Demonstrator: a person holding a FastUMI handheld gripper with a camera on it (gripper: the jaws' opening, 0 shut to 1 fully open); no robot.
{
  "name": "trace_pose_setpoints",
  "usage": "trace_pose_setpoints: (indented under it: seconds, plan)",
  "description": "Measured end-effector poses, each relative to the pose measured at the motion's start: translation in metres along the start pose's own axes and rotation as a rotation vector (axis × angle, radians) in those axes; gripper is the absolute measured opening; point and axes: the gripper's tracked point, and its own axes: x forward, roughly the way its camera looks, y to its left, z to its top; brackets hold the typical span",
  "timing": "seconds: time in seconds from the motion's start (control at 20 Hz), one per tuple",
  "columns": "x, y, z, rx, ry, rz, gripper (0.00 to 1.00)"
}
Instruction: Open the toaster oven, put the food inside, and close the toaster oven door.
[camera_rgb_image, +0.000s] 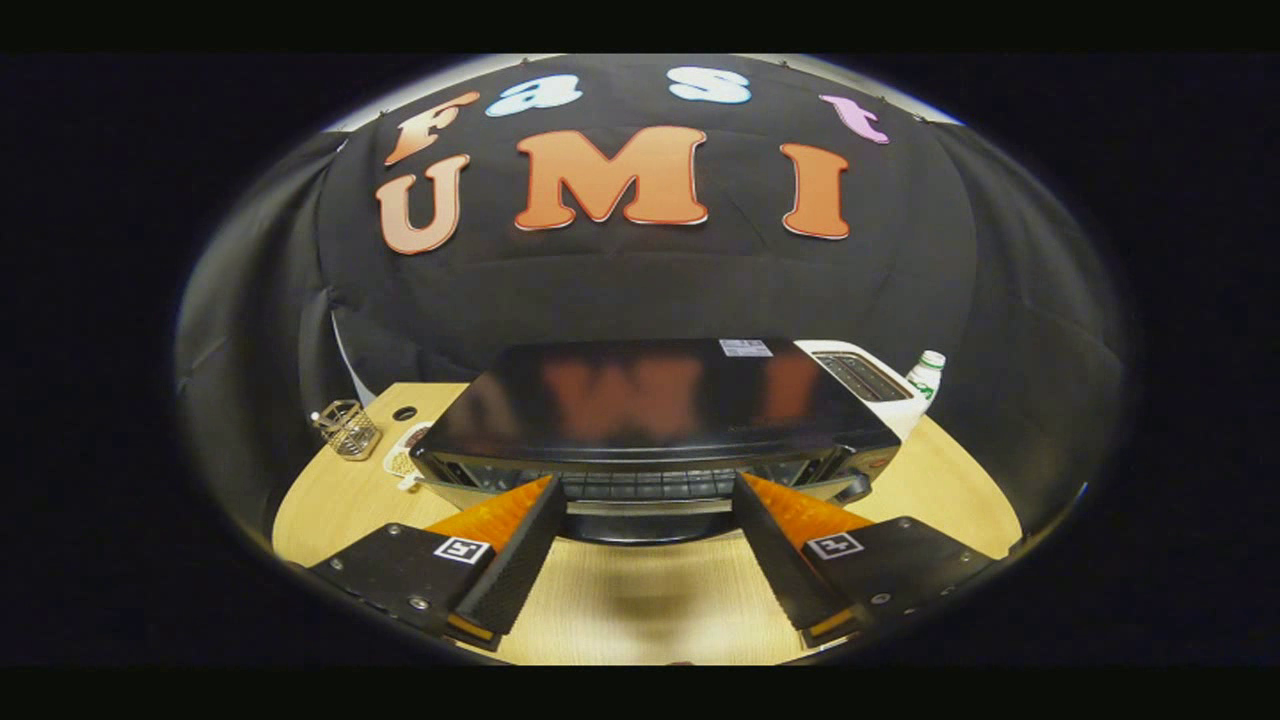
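A black toaster oven (660, 420) sits on a wooden table (640, 600), its door seemingly closed, handle bar (648, 507) facing near. The gripper (645, 485) hovers above and in front, angled downward, fingers spread wide apart and empty, the handle between their tips. This looks like the opening step; next, close onto the handle and pull. A white toaster (870, 378) stands far right.

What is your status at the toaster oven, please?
Gripper open, empty, fingers spread before the door handle. Toaster oven door shut. Nothing between fingers and handle.
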Motion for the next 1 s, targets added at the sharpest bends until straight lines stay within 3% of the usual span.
trace_pose_setpoints:
  seconds: [0.35, 0.7, 1.0]
  plan:
    - [-0.036, -0.001, -0.044, 0.002, 0.021, -0.001, 0.99]
    - [-0.058, -0.003, -0.115, 0.004, 0.122, -0.002, 0.98]
    - [-0.062, -0.005, -0.137, 0.032, 0.106, 0.000, 0.99]
